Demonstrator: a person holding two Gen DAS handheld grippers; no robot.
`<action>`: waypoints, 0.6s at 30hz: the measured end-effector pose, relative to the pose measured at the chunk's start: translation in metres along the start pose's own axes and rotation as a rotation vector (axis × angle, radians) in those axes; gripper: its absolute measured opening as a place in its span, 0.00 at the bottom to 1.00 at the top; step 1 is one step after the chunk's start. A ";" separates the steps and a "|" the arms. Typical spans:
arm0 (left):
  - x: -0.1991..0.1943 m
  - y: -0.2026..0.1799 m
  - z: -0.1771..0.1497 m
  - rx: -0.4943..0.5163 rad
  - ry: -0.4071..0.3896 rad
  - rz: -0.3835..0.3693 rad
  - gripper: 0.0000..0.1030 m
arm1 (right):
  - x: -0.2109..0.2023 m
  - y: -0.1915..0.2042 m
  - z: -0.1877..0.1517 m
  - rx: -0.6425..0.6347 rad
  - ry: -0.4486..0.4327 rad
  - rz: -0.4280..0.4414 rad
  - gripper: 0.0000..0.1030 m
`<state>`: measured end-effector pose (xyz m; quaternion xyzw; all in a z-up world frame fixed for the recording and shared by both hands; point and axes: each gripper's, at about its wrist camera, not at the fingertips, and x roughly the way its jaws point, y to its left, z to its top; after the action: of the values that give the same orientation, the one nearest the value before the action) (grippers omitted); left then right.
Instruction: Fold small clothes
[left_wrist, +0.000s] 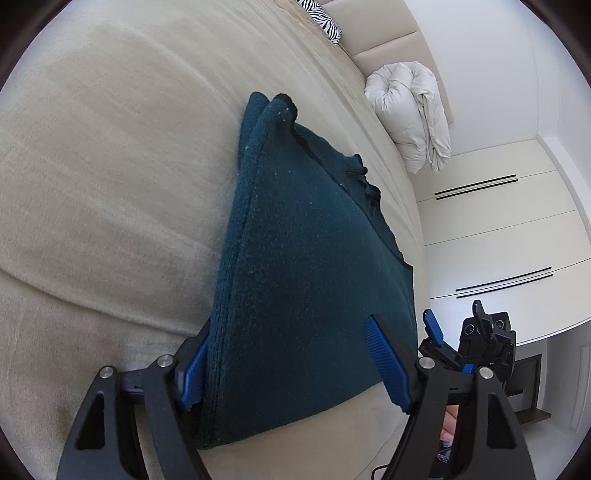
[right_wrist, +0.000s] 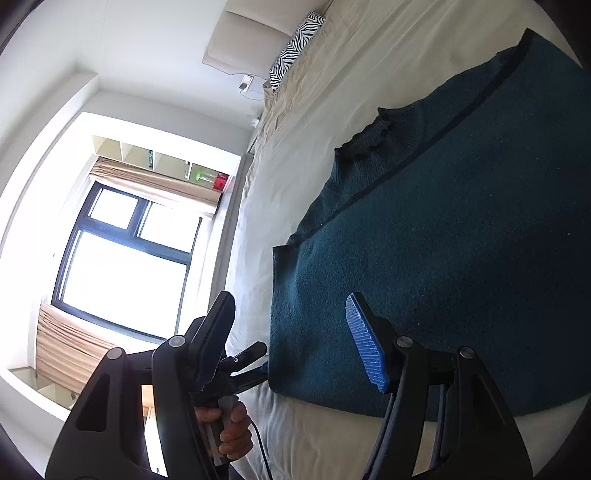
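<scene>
A dark teal knitted sweater (left_wrist: 295, 258) lies folded flat on the beige bed sheet (left_wrist: 92, 184). It also shows in the right wrist view (right_wrist: 443, 229), with its ribbed collar (right_wrist: 365, 142) at the far edge. My left gripper (left_wrist: 284, 365) is open, its blue pads straddling the near edge of the sweater without closing on it. My right gripper (right_wrist: 291, 339) is open and empty, just over the sweater's near corner. The right gripper also shows in the left wrist view (left_wrist: 454, 343), and the left gripper, held by a hand, shows in the right wrist view (right_wrist: 236, 369).
A rolled white duvet (left_wrist: 410, 114) lies at the far side of the bed. A zebra-print pillow (right_wrist: 295, 48) sits near the headboard. White wardrobe doors (left_wrist: 498, 229) stand beyond the bed. A bright window (right_wrist: 122, 266) is off the bed's other side.
</scene>
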<state>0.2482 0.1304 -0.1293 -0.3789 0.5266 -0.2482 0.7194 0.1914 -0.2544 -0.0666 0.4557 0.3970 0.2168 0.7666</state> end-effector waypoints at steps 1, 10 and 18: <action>0.000 0.003 -0.001 -0.018 0.011 -0.024 0.66 | 0.010 0.002 0.002 -0.002 0.018 0.001 0.61; -0.008 0.032 -0.002 -0.129 0.011 -0.076 0.20 | 0.117 0.021 0.015 -0.027 0.193 -0.016 0.61; -0.014 0.039 -0.010 -0.156 -0.021 -0.107 0.15 | 0.190 0.027 0.013 -0.075 0.335 -0.124 0.59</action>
<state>0.2327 0.1610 -0.1548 -0.4638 0.5159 -0.2406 0.6789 0.3151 -0.1159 -0.1178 0.3592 0.5380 0.2565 0.7182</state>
